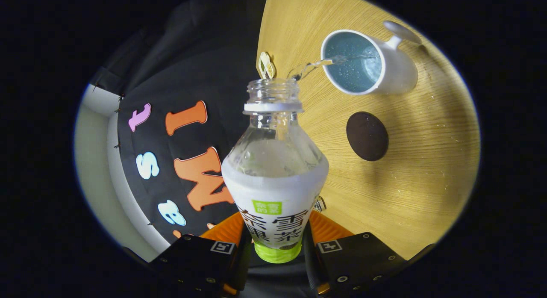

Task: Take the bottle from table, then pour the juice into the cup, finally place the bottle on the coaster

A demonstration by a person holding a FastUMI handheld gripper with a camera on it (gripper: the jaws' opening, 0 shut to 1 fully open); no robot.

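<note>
My gripper is shut on a clear plastic bottle with a white label, both fingers pressing its lower body. The bottle is uncapped and tilted toward the table, so the whole scene looks rotated. A thin stream of clear liquid runs from the bottle's mouth into a white cup with a blue inside and a handle. The cup stands on the wooden table, beyond the bottle's mouth. A dark round coaster lies on the table beside the cup, nearer to my fingers.
A small pale openwork object sits at the table's edge just beyond the bottle's mouth. The booth's black cloth wall stands behind the table. Small droplets speckle the tabletop near the cup and coaster.
</note>
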